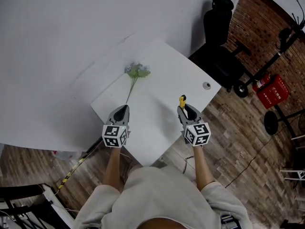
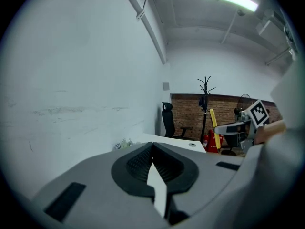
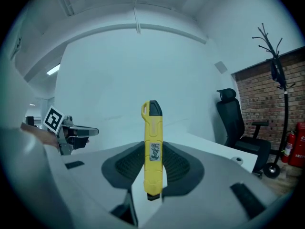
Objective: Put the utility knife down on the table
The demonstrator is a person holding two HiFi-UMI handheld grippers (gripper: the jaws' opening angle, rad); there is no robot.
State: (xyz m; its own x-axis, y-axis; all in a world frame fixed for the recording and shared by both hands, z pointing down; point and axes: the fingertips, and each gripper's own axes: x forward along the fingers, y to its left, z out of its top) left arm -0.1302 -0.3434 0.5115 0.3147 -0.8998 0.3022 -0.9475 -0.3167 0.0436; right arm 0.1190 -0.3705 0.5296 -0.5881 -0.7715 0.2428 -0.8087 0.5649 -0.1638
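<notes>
far left first: the left gripper (image 1: 123, 108) hangs over the near-left side of the white table (image 1: 162, 128), marker cube facing up. its own view shows the dark pads pressed together at the tips, with nothing between them.

just beyond it, a small sprig of pale green artificial flowers (image 1: 137, 70) lies on the tabletop. the blooms sit toward the far-left edge, and the thin stem trails back toward the left gripper.

moving across the bare middle of the table, we come to the right gripper (image 1: 186, 109), level with its partner and well apart from it. and here's the item that counts: the yellow utility knife (image 3: 153, 149) is pinched between these jaws. it stands upright, dark cap at the top, a small label halfway down the body, and both pads are tight on its lower half. from the head view the knife pokes out ahead of the jaws over the table's right side. it is in the claw, not lying on the surface.

further right, a small round grommet (image 1: 206, 85) sits near the table's right corner. past the table stands a black office chair (image 1: 220, 30) against the brick wall (image 1: 259, 20), and a red box (image 1: 272, 90) sits on the wooden floor.
</notes>
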